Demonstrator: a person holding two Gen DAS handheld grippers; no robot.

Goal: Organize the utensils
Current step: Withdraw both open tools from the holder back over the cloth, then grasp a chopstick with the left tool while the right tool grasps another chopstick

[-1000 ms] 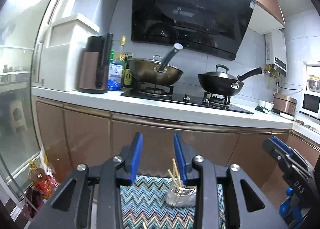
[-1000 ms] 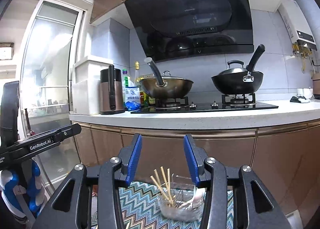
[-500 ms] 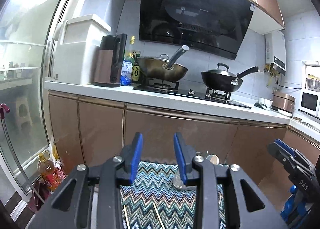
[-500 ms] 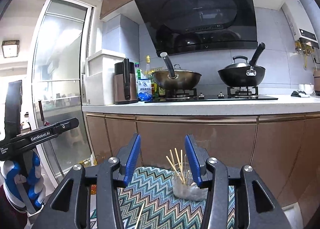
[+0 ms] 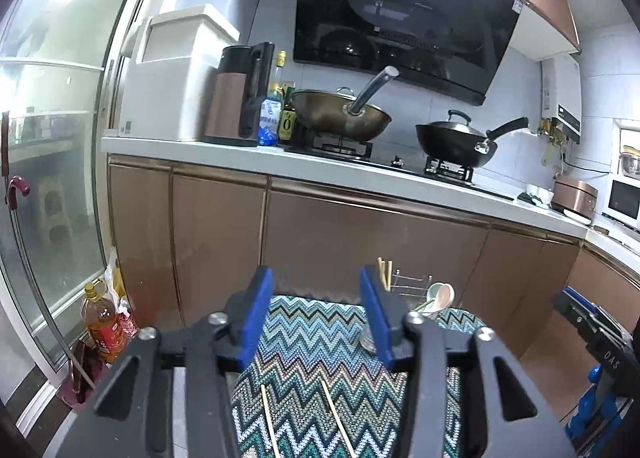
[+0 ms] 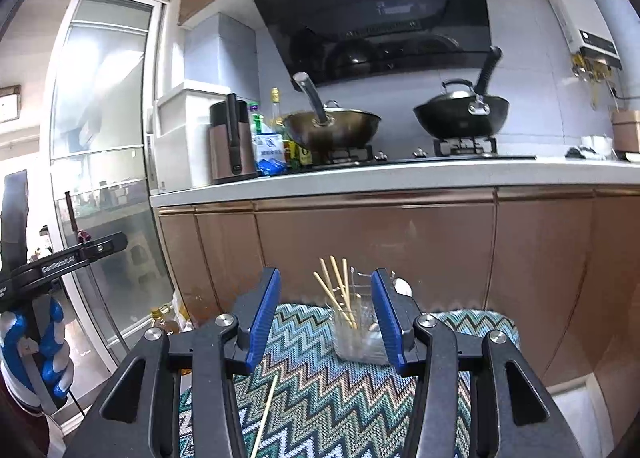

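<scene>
My left gripper [image 5: 316,314] hangs over a zigzag-patterned mat [image 5: 316,342]; its jaws are opening and nothing is between them. Two loose wooden chopsticks [image 5: 338,418] lie on the mat just under it. Beyond its right finger stand several upright chopsticks [image 5: 384,272] and a white spoon [image 5: 440,296] in a wire rack. My right gripper [image 6: 325,318] is open and empty, pointing at a clear glass holder [image 6: 356,334] with several chopsticks [image 6: 336,290] standing in it. One loose chopstick [image 6: 266,414] lies on the mat [image 6: 320,390] below it.
Brown cabinet doors [image 5: 360,242] rise close behind the mat under a white counter [image 6: 400,173] carrying two woks on a stove. An oil bottle [image 5: 100,322] stands on the floor at the left by a glass door. The other gripper [image 6: 60,262] shows at each view's edge.
Both grippers sank and moved in, so the mat and the loose chopsticks came into view. The left gripper's jaws spread wider. The right gripper's jaws look about the same.
</scene>
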